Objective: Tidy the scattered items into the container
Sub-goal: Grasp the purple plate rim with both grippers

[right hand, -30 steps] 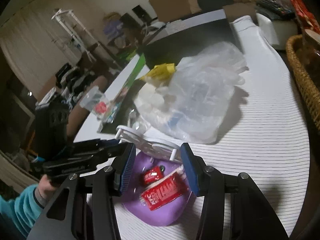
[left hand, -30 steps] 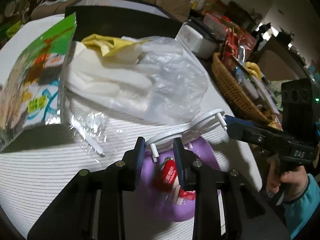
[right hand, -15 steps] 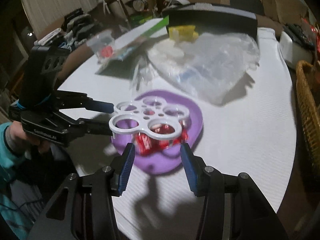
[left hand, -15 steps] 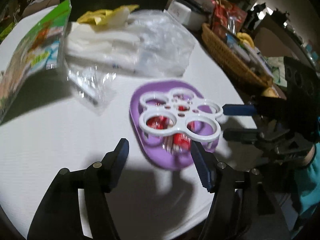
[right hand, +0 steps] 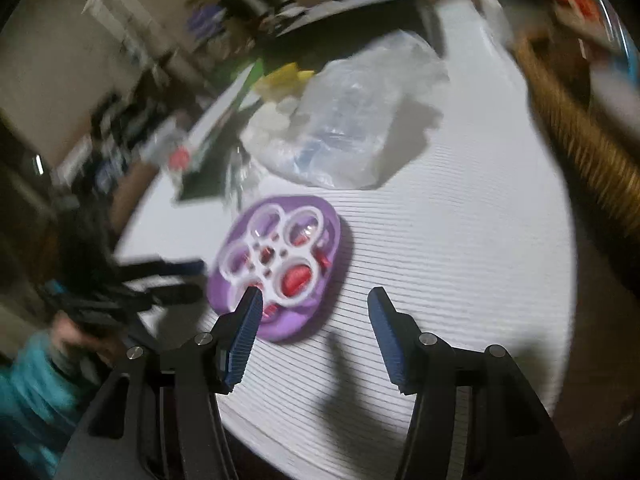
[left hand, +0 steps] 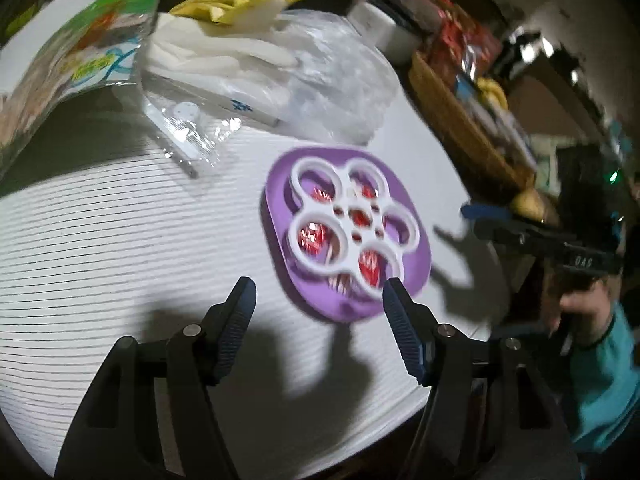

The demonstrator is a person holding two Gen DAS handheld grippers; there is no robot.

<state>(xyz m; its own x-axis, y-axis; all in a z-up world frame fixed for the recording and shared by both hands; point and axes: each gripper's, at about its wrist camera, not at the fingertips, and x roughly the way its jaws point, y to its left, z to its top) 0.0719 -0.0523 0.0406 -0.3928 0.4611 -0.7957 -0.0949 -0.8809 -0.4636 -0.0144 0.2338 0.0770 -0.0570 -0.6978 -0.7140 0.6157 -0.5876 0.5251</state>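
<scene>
The left gripper [left hand: 318,294], ribbed blue pads spread and empty, hangs above the ridged white tablecloth [left hand: 100,248]. Just beyond its right pad lies the rounded purple plastic container [left hand: 404,216] under a white ringed plastic lid [left hand: 344,220], red wrapped items [left hand: 312,236] visible through the rings. The right gripper [right hand: 314,300] is likewise spread, the container past its left pad. Crinkled clear plastic bag [left hand: 340,76] lies beyond.

My left wrist camera is looking along its spread fingers from above the table's [left hand: 80,240] near edge, facing down and across toward the wicker basket [left hand: 460,120] at the right edge. My right wrist camera is looking from the same near edge but facing toward the far left, and it is blurring. Both views are sharing the purple tray [left hand: 344,300] [right hand: 296,328] near that edge, the clear bag [left hand: 340,80] [right hand: 360,120] beyond it, and each other's gripper
</scene>
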